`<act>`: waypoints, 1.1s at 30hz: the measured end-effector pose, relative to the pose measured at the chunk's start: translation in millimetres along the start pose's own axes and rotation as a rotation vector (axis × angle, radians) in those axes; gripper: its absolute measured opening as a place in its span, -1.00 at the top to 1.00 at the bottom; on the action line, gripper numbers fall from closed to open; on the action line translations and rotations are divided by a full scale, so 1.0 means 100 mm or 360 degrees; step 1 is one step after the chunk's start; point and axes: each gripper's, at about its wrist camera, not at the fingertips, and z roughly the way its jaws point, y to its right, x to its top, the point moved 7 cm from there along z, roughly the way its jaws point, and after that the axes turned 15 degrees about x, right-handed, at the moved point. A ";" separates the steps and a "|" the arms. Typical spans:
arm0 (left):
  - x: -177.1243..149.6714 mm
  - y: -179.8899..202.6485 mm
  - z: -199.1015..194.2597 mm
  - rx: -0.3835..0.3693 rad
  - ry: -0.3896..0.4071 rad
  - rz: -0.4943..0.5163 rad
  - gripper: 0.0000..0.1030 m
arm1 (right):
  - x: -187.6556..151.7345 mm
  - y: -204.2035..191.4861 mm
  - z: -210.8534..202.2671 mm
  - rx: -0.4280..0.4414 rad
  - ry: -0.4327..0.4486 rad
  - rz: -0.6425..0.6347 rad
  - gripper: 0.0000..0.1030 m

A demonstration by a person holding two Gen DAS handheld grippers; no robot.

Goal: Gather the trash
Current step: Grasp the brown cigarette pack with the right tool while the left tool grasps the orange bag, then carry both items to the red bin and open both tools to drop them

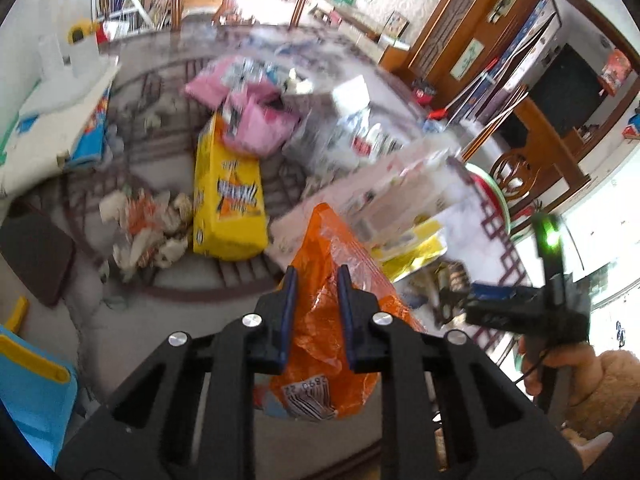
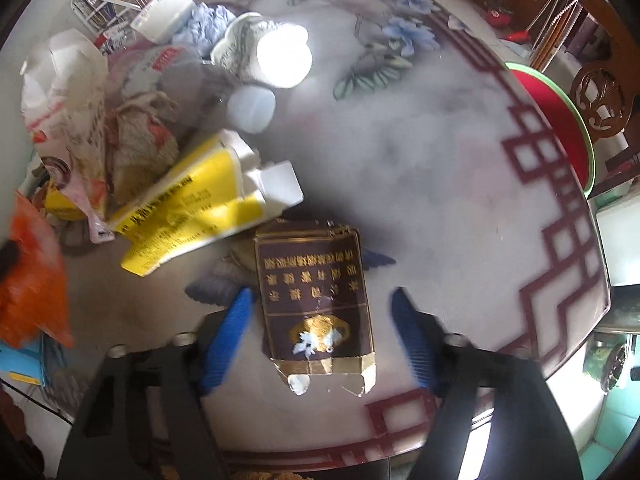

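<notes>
trash on the desk [image 2: 440, 160]. left tongs [image 1: 316, 276] clamp an orange wrapper [image 1: 332, 248]: light, crinkly, slippery. right tongs [image 2: 322, 304] stand apart, straddling a flattened brown carton [image 2: 316, 292] at 6 o'clock: light, stiff card; best pinched across its long edges.

Counted on the round table [image 2: 460, 168]: one brown flattened carton [image 2: 316, 304] at 6 o'clock, one yellow-and-white box [image 2: 192, 208] at 9, two white cups [image 2: 276, 56] toward 12, one orange plastic bag [image 2: 32, 276] at the 8 o'clock edge. Left view adds one tall yellow box [image 1: 228, 200] centre, two pink packs [image 1: 256, 120] at 12, one crumpled paper heap [image 1: 148, 228] at 9. Two grippers in all.
</notes>
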 end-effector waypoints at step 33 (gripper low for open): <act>0.99 2.51 0.29 -0.0146 0.0179 0.0060 0.62 | 1.01 1.64 -1.34 0.0149 0.0478 0.0009 0.07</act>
